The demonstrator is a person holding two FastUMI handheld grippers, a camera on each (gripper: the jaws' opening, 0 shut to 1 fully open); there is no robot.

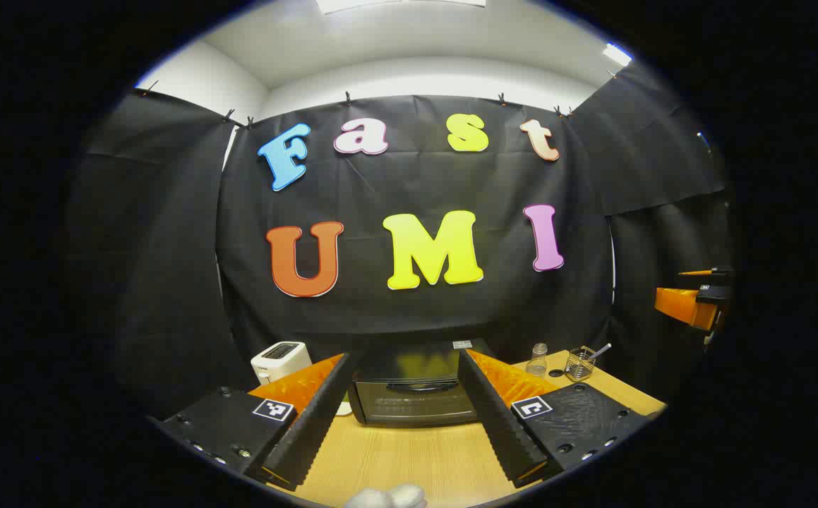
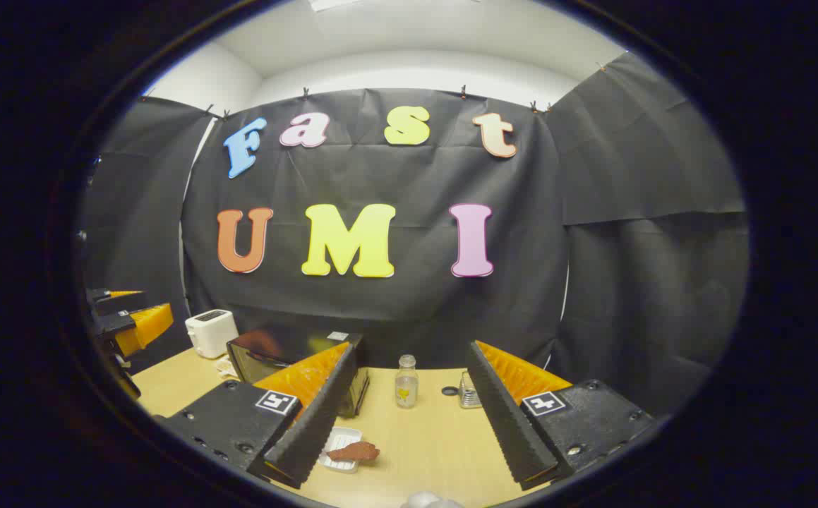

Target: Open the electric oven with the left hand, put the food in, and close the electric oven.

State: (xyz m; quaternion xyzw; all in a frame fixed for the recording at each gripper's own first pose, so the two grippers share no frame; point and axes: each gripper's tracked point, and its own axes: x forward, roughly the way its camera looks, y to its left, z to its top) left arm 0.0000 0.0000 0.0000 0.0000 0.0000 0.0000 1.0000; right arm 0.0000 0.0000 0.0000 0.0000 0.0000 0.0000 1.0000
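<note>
The black electric oven (image 1: 414, 389) stands on the wooden table (image 1: 409, 451) with its door closed, straight ahead of my left gripper (image 1: 404, 367), which is open and short of it. In the right gripper view the oven (image 2: 289, 356) sits to the left, partly behind my left finger. A brown piece of food (image 2: 353, 451) lies on a small white tray (image 2: 339, 449) in front of the oven's right side. My right gripper (image 2: 409, 360) is open above the table, empty. The left gripper (image 2: 130, 321) shows at that view's left edge, and the right gripper (image 1: 694, 300) at the left gripper view's right edge.
A white toaster (image 1: 280, 360) stands left of the oven. A small glass bottle (image 2: 406, 381), a dark lid (image 2: 449, 390) and a wire mesh holder (image 1: 580, 363) with a utensil stand to the oven's right. Something white (image 1: 387, 497) lies at the near table edge.
</note>
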